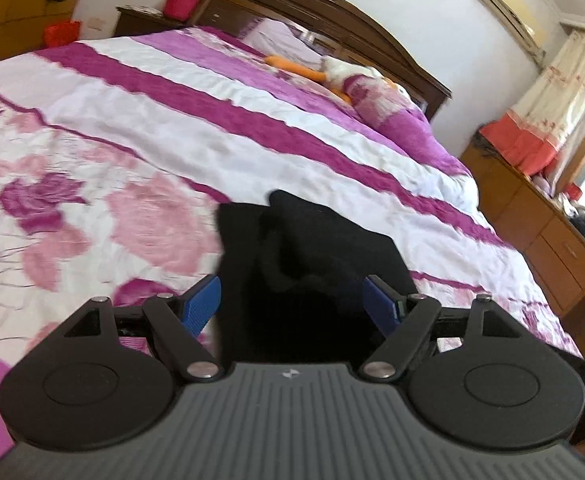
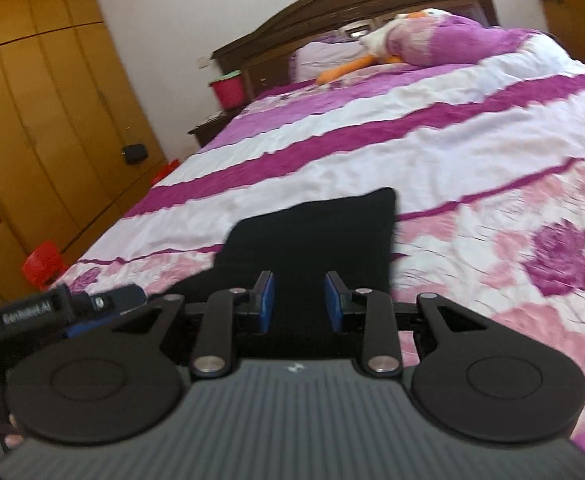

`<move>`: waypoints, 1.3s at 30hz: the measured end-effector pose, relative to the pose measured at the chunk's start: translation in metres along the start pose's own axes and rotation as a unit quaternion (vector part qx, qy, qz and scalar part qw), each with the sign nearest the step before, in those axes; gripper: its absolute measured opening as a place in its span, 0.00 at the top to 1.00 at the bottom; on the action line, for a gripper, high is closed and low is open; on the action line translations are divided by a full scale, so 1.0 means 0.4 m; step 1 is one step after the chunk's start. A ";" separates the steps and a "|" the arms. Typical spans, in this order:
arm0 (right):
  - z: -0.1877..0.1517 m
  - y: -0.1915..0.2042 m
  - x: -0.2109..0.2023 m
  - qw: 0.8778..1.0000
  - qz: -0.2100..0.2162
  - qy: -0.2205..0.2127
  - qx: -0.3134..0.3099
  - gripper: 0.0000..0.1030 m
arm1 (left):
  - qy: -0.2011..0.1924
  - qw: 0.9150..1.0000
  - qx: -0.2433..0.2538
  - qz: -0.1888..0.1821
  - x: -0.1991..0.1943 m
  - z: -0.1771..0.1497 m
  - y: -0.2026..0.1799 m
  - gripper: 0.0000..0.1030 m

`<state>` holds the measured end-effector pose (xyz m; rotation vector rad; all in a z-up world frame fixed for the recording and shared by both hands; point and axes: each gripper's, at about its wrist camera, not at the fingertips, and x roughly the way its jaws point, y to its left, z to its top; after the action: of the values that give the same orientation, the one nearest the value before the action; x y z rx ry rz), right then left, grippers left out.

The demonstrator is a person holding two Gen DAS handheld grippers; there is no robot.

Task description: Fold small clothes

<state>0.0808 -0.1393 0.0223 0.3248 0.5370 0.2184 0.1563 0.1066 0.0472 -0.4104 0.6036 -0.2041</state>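
Observation:
A small black garment [image 1: 312, 248] lies on the purple, white and pink floral bedspread [image 1: 132, 140], bunched and partly folded. My left gripper [image 1: 292, 300] is open wide, its blue pads [image 1: 200, 304] on either side of the garment's near end, above it. In the right wrist view the same black garment [image 2: 312, 236] lies flat ahead with a squared far corner. My right gripper [image 2: 298, 300] is open, narrower, with its blue pads [image 2: 266, 304] over the garment's near edge. The left gripper's body [image 2: 72, 308] shows at the lower left.
A wooden headboard [image 1: 312, 4] with pillows and an orange-and-white soft toy [image 1: 324, 72] is at the bed's far end. A red bucket [image 1: 180, 0] stands on a nightstand. A wooden wardrobe [image 2: 44, 100] is on the left, a wooden dresser [image 1: 540, 232] on the right.

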 end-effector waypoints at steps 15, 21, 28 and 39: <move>-0.070 -0.082 0.035 0.999 -0.008 0.032 0.029 0.67 | 0.010 0.999 -0.030 0.042 0.173 -0.033 -0.049 0.53; -0.067 -0.093 0.026 0.999 -0.002 0.026 0.041 0.67 | -0.041 0.999 -0.004 0.030 0.119 -0.027 -0.065 0.85; -0.068 -0.062 0.022 1.000 0.005 0.019 0.017 0.67 | -0.046 0.994 0.034 0.089 0.075 -0.067 -0.014 0.85; -0.096 -0.048 0.055 0.999 -0.007 0.044 0.003 0.67 | -0.036 0.995 0.024 0.089 0.034 -0.081 0.042 0.47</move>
<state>0.0810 -0.1416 -0.0258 0.3189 0.6269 0.2177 0.1493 0.1074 0.0090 -0.3135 0.5599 -0.0341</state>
